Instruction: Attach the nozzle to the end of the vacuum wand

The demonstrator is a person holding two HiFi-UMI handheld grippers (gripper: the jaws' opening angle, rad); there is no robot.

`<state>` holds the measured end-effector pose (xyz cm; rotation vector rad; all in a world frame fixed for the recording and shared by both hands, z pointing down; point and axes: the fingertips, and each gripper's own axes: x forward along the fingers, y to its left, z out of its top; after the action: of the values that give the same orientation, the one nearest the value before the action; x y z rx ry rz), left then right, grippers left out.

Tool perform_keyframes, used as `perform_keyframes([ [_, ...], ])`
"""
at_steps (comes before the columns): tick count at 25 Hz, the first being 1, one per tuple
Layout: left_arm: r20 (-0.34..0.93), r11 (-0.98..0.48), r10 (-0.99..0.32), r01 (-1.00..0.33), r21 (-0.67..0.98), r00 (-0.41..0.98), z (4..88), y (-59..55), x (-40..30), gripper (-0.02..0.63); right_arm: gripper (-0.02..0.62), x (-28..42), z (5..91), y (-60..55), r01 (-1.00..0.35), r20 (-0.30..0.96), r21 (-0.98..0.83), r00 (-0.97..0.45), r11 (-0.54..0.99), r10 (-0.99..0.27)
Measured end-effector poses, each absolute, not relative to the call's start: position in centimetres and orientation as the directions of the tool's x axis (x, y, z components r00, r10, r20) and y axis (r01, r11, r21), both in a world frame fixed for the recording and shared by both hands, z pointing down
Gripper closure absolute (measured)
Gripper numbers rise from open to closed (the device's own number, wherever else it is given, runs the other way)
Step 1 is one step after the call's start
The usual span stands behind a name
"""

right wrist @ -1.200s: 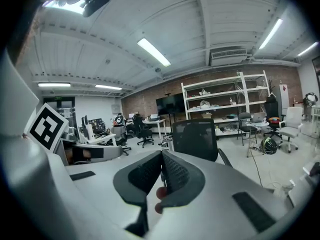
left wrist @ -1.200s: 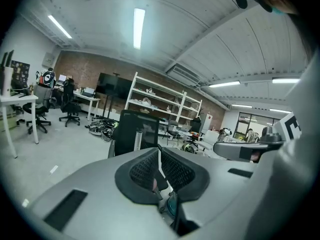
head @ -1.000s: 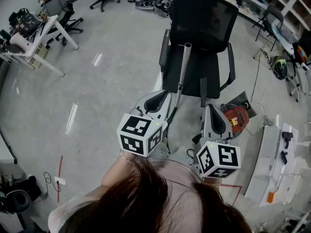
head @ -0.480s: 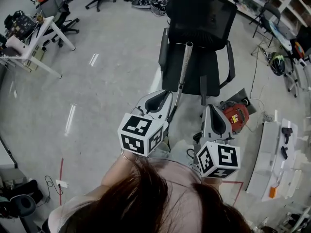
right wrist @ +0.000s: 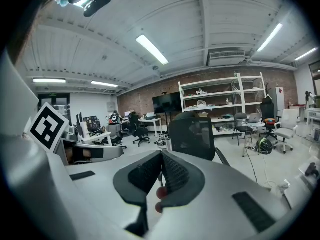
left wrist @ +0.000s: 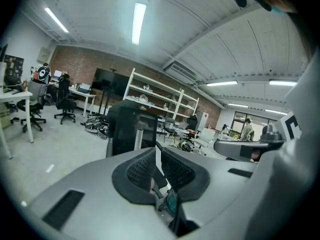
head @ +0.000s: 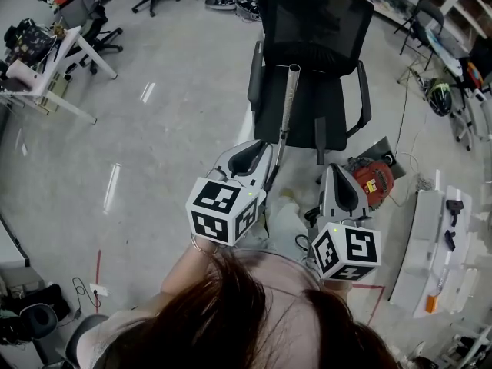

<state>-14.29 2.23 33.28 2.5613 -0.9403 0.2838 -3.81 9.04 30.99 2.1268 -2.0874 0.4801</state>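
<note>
A grey metal vacuum wand (head: 288, 106) leans upright against the seat of a black office chair (head: 307, 118); its lower end is hidden behind my left gripper (head: 261, 151). In the left gripper view the wand (left wrist: 139, 139) stands some way ahead of the jaws, in front of the chair (left wrist: 122, 129). The left gripper (left wrist: 156, 156) is shut with nothing between its pads. My right gripper (head: 332, 171) hovers right of the wand, pointing at the chair (right wrist: 192, 136). It (right wrist: 161, 161) is shut and empty too. I cannot pick out a nozzle with certainty.
A red vacuum body (head: 373, 183) lies on the floor right of the chair. A white bench (head: 430, 244) at the right carries small black pieces. A white desk (head: 65, 68) stands far left. Cables and a helmet (head: 440, 98) lie at the right.
Both grippers keep their places and stay shut. Only the head view has drifted slightly, so the chair sits a little higher in the picture.
</note>
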Motion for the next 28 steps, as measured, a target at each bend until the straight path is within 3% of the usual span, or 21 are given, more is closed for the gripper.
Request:
perform_keyframes([
  [28, 0.376, -0.578, -0.675, -0.771, 0.266, 0.635, 35.1, -6.2, -8.4, 0.578, 0.572, 3.7, 32.0, 0.3, -0.988, 0.342, -0.129, -0.128, 0.089, -0.931],
])
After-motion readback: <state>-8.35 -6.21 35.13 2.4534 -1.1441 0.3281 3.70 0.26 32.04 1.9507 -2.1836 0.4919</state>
